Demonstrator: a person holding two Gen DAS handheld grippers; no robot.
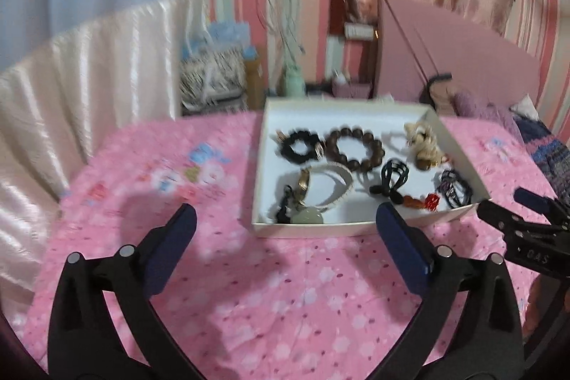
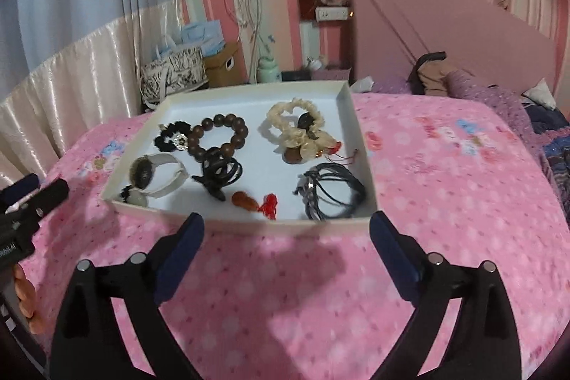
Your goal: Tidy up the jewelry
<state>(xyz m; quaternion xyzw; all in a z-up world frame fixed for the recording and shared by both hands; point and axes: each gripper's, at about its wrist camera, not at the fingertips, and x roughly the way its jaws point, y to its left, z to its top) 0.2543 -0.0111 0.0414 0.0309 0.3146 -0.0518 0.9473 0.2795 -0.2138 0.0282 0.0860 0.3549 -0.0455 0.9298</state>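
A shallow white box (image 1: 306, 229) (image 2: 249, 223) lies on a pink flowered bedspread and holds several pieces of jewelry. Among them are a brown bead bracelet (image 1: 356, 146) (image 2: 222, 136), a white band (image 1: 333, 186) (image 2: 164, 175), a cream shell bracelet (image 1: 422, 139) (image 2: 297, 123), black cords (image 1: 454, 189) (image 2: 335, 193) and a red charm (image 1: 431, 202) (image 2: 269, 205). My left gripper (image 1: 286, 225) hovers open before the box's near left corner with nothing between its fingers. My right gripper (image 2: 286, 230) stands open just in front of the box's near rim, also holding nothing.
The bedspread (image 1: 249, 291) (image 2: 445, 202) spreads wide around the box. A pink headboard (image 2: 427, 24) and a heap of clothes (image 2: 481, 88) are at the back right. A cream curtain (image 1: 71, 77), bags and cables (image 2: 178, 66) stand behind the bed.
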